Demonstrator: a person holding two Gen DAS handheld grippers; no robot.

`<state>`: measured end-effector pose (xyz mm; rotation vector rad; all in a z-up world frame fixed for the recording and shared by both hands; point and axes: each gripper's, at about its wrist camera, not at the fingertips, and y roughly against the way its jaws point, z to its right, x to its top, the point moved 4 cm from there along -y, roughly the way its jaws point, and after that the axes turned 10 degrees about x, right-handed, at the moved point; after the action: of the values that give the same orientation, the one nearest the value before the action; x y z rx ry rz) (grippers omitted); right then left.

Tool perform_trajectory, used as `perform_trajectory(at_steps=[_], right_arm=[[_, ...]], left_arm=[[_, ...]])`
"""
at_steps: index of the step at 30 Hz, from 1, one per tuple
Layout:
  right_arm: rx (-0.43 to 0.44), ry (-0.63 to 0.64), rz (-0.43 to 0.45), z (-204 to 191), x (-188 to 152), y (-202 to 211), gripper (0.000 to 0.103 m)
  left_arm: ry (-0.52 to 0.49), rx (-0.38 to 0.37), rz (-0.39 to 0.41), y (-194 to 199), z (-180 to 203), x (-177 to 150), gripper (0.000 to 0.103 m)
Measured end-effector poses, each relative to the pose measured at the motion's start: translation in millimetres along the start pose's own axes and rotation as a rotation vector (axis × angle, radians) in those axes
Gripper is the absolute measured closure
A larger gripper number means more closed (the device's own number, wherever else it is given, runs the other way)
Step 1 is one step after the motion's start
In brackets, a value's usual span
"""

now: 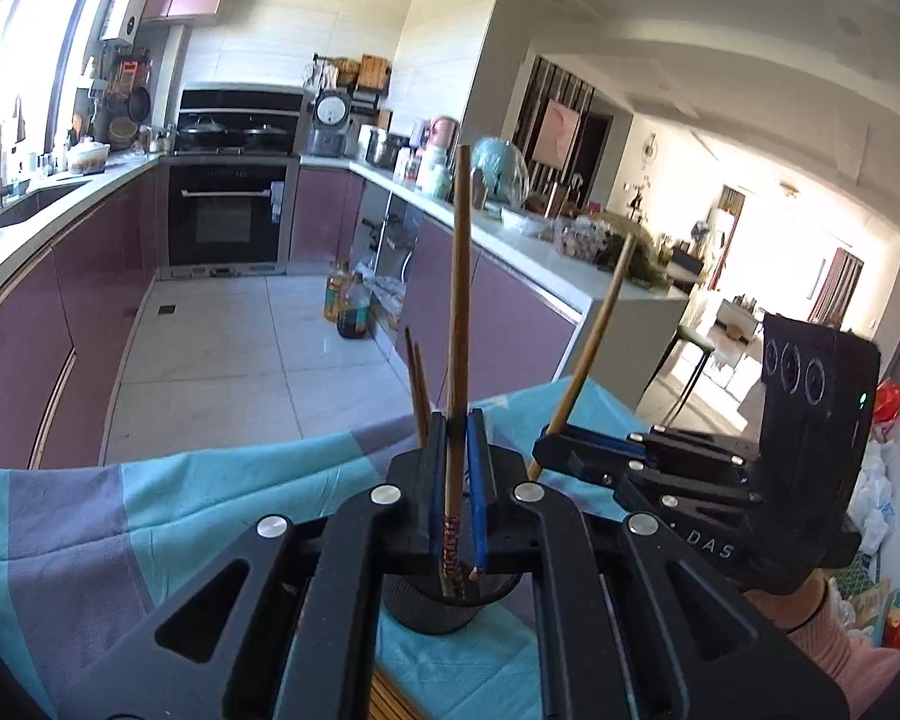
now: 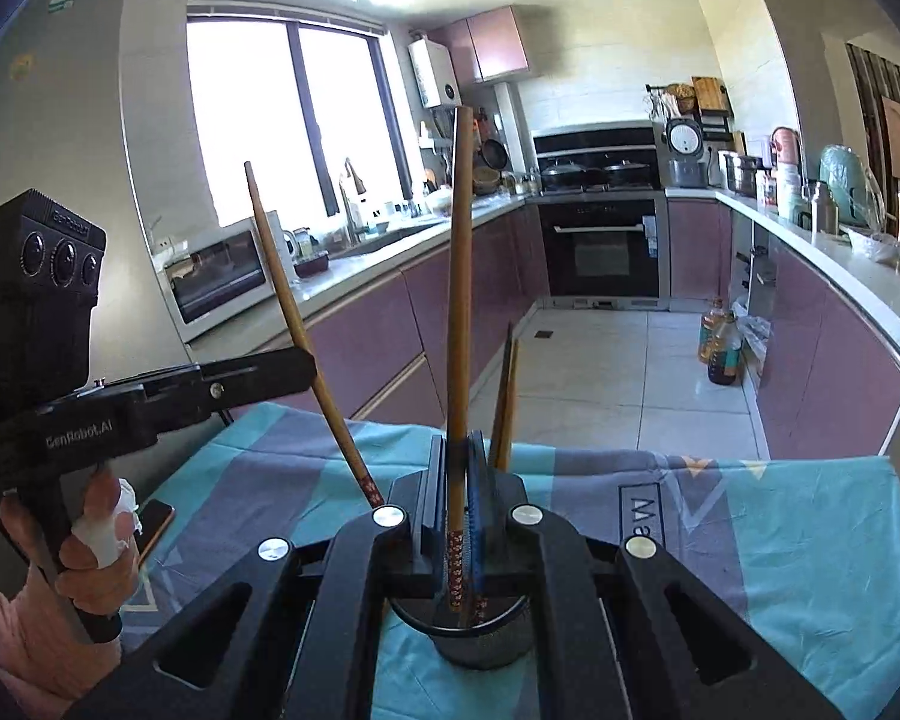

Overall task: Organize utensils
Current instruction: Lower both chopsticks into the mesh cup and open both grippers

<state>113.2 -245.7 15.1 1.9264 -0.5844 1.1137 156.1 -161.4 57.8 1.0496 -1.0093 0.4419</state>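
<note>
Both grippers clamped, one chopstick each. Left gripper [image 1: 457, 420] pinches the left chopstick [image 1: 459, 276] near its patterned end, shaft nearly upright, patterned tip hanging just above or inside the mouth of the black mesh holder [image 1: 444, 612]. Right gripper [image 2: 457, 450] does the same with the right chopstick [image 2: 459, 276], its decorated end also down over the holder [image 2: 480, 642].

Cross-check: in the right wrist view the left gripper [image 2: 306, 363] shows at the left with its stick tilted; in the left wrist view the right gripper [image 1: 546, 438] sits to the right, stick leaning away. Both match.

Holder stands on the blue-and-grey cloth [image 1: 150, 492] over the table. Two more chopsticks [image 1: 417, 384] stand in it already, tips poking up beside the left gripper's fingers — also seen just right of the right gripper's fingers [image 2: 506, 402].

Progress, my read: two sticks seem sorted, two in hand. Can't tell from these views whether the held tips are inside the rim or only above it — the gripper bodies block the rim.

Left to do: get both held sticks seated in the holder and let go. No other loose utensils visible on the cloth, but much of the table is hidden. A phone [image 2: 153, 519] lies on the cloth by the left hand [image 2: 90, 534] — not a utensil, ignore.

Risk: two grippers crowding one small opening; sticks could clash.
</note>
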Motion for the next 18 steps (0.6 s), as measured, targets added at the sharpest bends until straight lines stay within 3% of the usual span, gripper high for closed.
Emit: perform_trajectory(at_steps=[12, 18], right_arm=[[-0.033, -0.052, -0.179, 19, -25, -38, 0.097], [-0.042, -0.088, -0.195, 28, -29, -51, 0.097]], left_arm=[[-0.042, 0.005, -0.226, -64, -5, -47, 0.096], [-0.018, 0.008, -0.263, -91, -14, -51, 0.096]])
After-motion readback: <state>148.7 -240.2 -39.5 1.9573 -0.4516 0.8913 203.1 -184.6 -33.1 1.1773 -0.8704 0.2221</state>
